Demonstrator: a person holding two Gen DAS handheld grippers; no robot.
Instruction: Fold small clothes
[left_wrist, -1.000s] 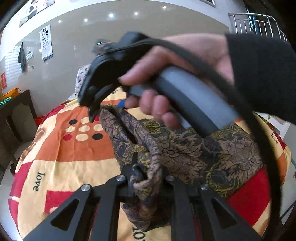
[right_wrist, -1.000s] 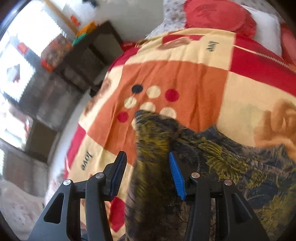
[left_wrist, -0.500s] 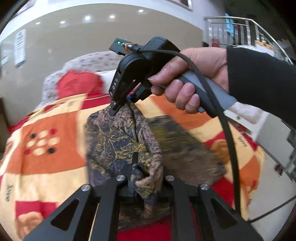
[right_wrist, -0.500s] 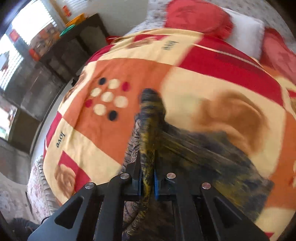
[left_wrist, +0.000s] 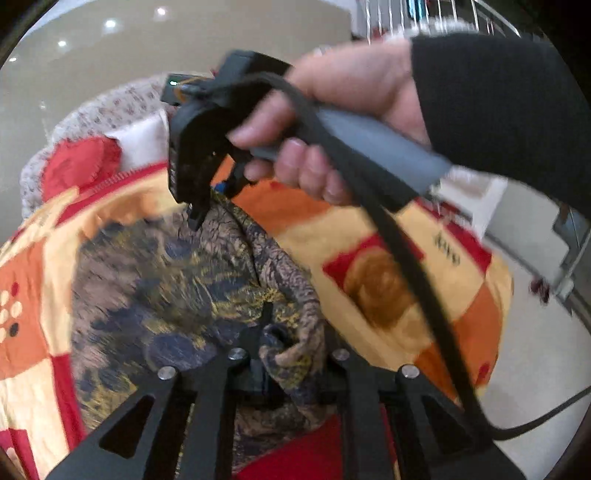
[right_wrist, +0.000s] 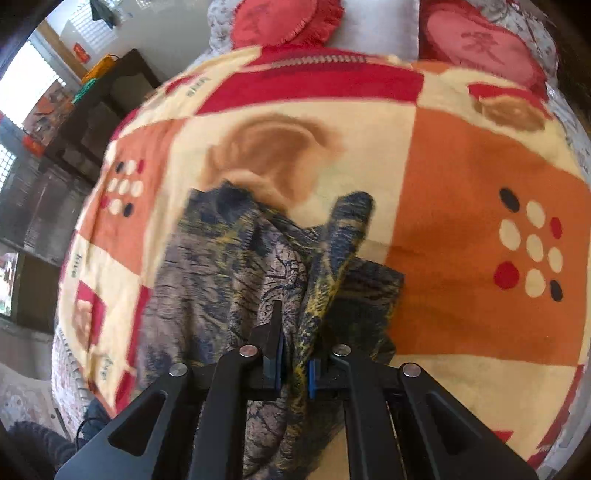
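Note:
The garment (left_wrist: 177, 291) is a small dark cloth with a navy, gold and grey floral print, hanging over the bed. My left gripper (left_wrist: 291, 354) is shut on a bunched edge of it. My right gripper (right_wrist: 293, 365) is shut on another edge of the garment (right_wrist: 229, 266). The right gripper also shows in the left wrist view (left_wrist: 197, 218), held by a hand, pinching the cloth's top. The cloth hangs between the two grippers and drapes onto the blanket.
The bed is covered by an orange, cream and red patchwork blanket (right_wrist: 461, 184). Red cushions (right_wrist: 280, 18) and pillows lie at the headboard. A dark wooden cabinet (right_wrist: 85, 122) stands beside the bed. A black cable (left_wrist: 406, 258) trails from the right gripper.
The right gripper closed on the garment a second ago. Both grippers have since swung round toward the head of the bed, carrying the cloth with them.

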